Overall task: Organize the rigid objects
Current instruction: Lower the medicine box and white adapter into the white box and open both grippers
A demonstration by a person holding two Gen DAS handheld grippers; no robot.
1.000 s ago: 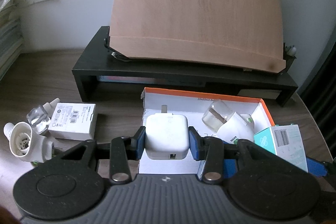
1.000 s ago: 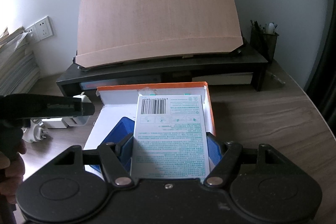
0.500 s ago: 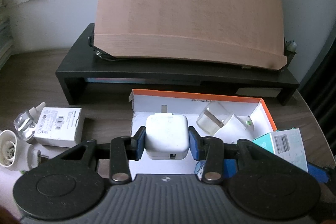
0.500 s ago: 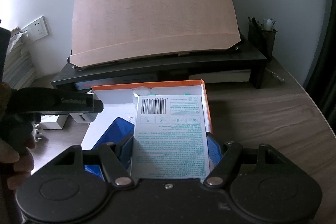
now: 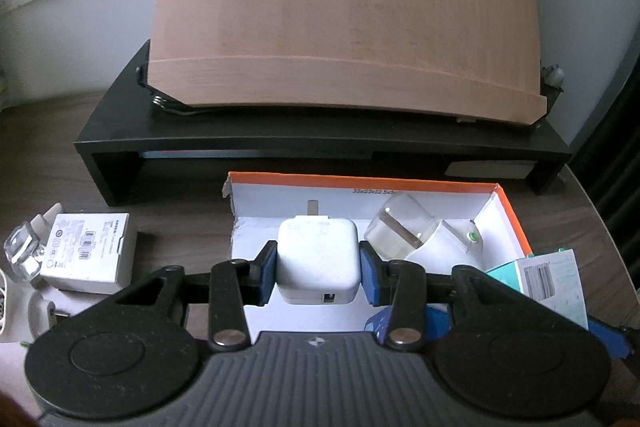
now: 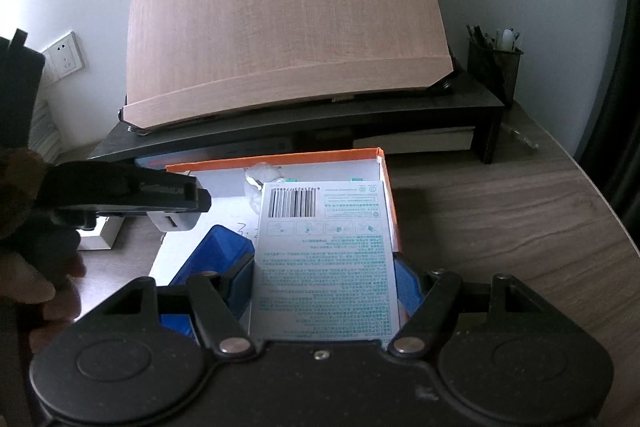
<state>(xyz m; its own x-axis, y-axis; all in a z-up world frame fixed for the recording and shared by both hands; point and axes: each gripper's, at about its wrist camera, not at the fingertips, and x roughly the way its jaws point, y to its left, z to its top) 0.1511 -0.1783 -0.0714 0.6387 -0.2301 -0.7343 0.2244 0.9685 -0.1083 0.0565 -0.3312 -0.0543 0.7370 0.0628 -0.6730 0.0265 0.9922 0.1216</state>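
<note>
Between the blue pads of your left gripper point(image 5: 319, 265) sits the white charger point(image 5: 318, 261), clamped on both sides and hanging over the near part of the orange-rimmed box point(image 5: 510, 205). Your right gripper point(image 6: 325, 281) grips the teal-printed carton point(image 6: 326, 259) by its long edges, above the box's right side. Lower the charger flat onto the bare white floor, clear of the clear-capped plug point(image 5: 404, 233) just beyond it, and part the pads only once it rests. Bring the carton down separately so the two do not collide. Further out on the tabletop point(image 6: 500, 211), a white labelled box point(image 5: 86, 253) waits left.
</note>
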